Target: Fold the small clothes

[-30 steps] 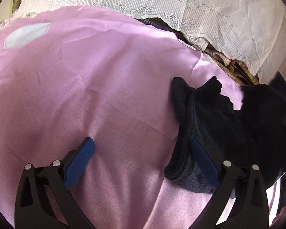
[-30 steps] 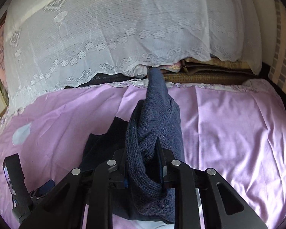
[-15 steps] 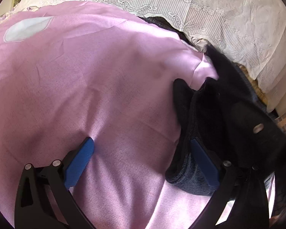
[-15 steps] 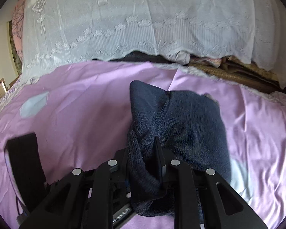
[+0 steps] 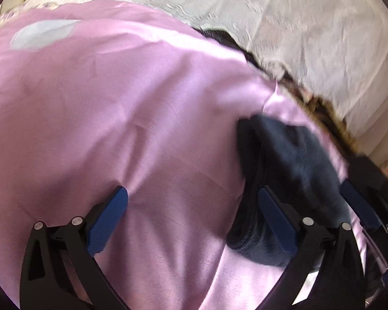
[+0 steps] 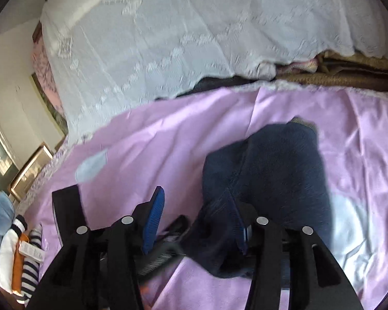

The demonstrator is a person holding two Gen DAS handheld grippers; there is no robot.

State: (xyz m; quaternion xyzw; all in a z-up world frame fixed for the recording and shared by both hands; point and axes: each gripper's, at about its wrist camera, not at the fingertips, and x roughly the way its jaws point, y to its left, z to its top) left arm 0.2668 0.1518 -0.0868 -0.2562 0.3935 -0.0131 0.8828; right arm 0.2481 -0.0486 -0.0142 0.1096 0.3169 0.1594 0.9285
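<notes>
Left wrist view: the left gripper (image 5: 192, 217), jaws spread wide and holding nothing, hovers low over the pink satin bedsheet (image 5: 116, 108); its right pad overlaps the edge of the dark navy knitted garment (image 5: 292, 180), which lies bunched on the sheet.

Right wrist view: the right gripper (image 6: 198, 222) stands released, jaws apart, the navy knit (image 6: 271, 175) lying doubled over just ahead, with one flap over its right finger. To finish the fold well, I judge the pads should press the top layer flat and square its edges before withdrawing.
</notes>
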